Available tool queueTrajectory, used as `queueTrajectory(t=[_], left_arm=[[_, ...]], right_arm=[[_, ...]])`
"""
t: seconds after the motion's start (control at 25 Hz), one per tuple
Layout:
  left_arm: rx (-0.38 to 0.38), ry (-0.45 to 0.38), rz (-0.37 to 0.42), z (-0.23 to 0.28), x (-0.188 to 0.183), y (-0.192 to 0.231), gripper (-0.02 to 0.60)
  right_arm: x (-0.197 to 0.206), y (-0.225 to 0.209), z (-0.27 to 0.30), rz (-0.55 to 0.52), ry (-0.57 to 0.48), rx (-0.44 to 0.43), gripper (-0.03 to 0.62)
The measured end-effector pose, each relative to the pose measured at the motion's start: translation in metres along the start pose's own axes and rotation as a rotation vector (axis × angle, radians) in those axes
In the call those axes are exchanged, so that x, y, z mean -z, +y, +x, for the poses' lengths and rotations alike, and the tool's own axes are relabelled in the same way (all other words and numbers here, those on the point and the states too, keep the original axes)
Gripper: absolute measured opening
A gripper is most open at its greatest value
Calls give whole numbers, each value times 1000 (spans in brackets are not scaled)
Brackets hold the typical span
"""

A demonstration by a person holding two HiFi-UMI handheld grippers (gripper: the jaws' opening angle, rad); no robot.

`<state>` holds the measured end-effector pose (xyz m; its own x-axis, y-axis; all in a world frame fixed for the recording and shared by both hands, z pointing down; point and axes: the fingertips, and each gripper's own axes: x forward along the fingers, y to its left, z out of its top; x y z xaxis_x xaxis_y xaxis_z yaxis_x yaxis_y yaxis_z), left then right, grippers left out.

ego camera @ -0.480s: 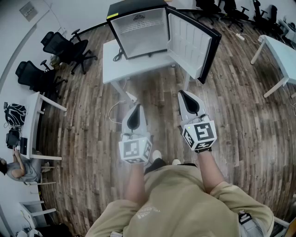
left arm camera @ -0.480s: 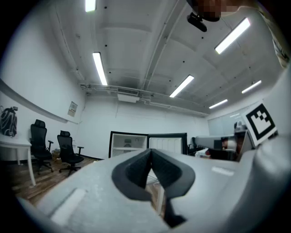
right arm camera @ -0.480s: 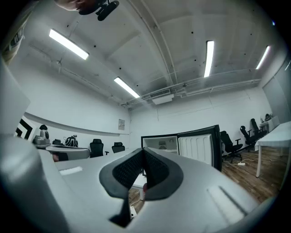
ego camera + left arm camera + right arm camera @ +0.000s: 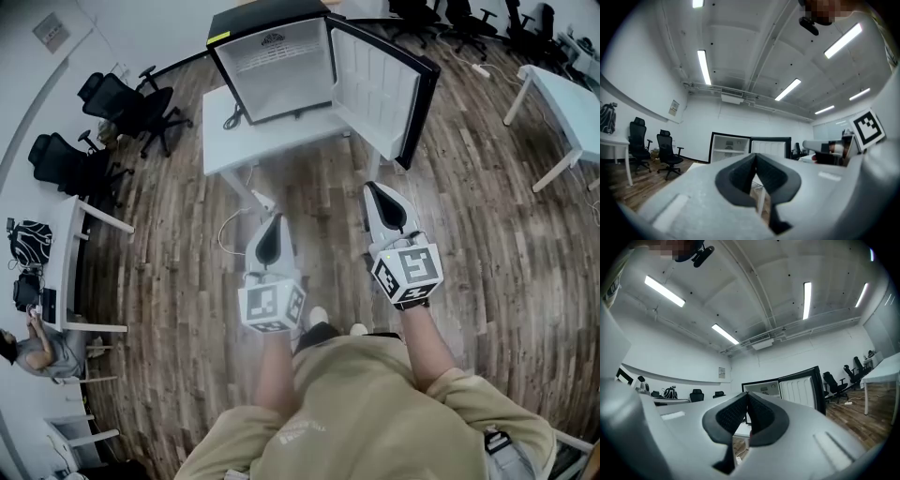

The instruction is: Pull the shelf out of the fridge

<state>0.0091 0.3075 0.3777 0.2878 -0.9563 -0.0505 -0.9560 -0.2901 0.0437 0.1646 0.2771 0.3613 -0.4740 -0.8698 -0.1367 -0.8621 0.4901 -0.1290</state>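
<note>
Ahead, fridge atop table (chairs aside)

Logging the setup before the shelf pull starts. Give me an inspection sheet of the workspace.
Surface: white table bearing the fridge, on a wood floor.
Job's things: fridge, door open; shelf inside.
Clutter: nothing seen.
Grippers: left gripper and right gripper short of the fridge, jaws shut, empty.
Cables: white cable on the floor by the table.
Surroundings: office chairs, other tables.
</note>
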Motion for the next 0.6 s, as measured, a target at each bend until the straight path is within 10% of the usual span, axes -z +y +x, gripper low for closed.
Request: queueTrajectory(t=[0.6], left_arm=[[-33, 55, -37, 83, 42, 92, 2]], right_arm=[[72, -16, 125, 59, 98, -2, 6]])
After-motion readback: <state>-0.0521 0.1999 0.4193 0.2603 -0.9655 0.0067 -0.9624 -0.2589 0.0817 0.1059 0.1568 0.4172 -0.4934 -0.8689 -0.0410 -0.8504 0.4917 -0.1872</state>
